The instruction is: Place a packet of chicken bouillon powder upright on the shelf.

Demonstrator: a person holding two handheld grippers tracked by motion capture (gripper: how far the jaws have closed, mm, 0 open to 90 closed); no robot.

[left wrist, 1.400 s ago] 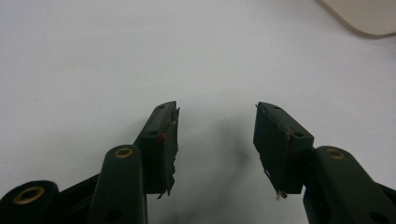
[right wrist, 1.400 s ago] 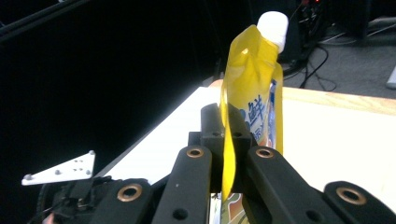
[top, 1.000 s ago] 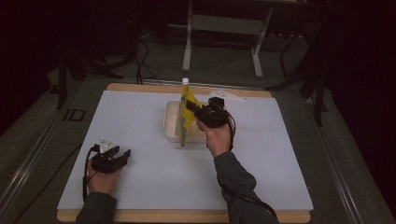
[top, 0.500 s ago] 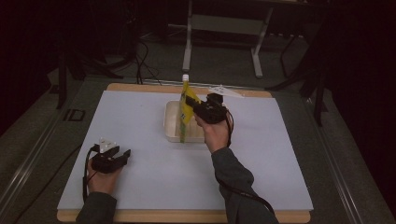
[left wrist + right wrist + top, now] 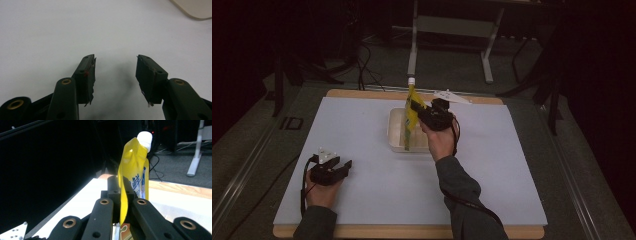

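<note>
— Right gripper (image 5: 416,111): what is held?
— A yellow pouch (image 5: 411,116) is clamped upright between closed jaws, above the tray (image 5: 394,131).
— Left gripper (image 5: 343,166)?
— Jaws are spread wide, nothing is gripped; it is rested on the table (image 5: 362,125).

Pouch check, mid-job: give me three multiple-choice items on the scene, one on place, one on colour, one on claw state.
1. Where is the pouch?
A. flat on the mat
B. held upright over the tray
C. on the floor

2. What colour is the pouch's cap?
A. white
B. red
C. black

3. How does the left claw stand?
A. shut on the pouch
B. shut on the tray
C. open, holding nothing

Answers:
1 B, the right claw holds it standing above the tray in the high view.
2 A, the right gripper view shows a white cap on the yellow pouch.
3 C, its jaws stand apart over the bare mat.
</note>
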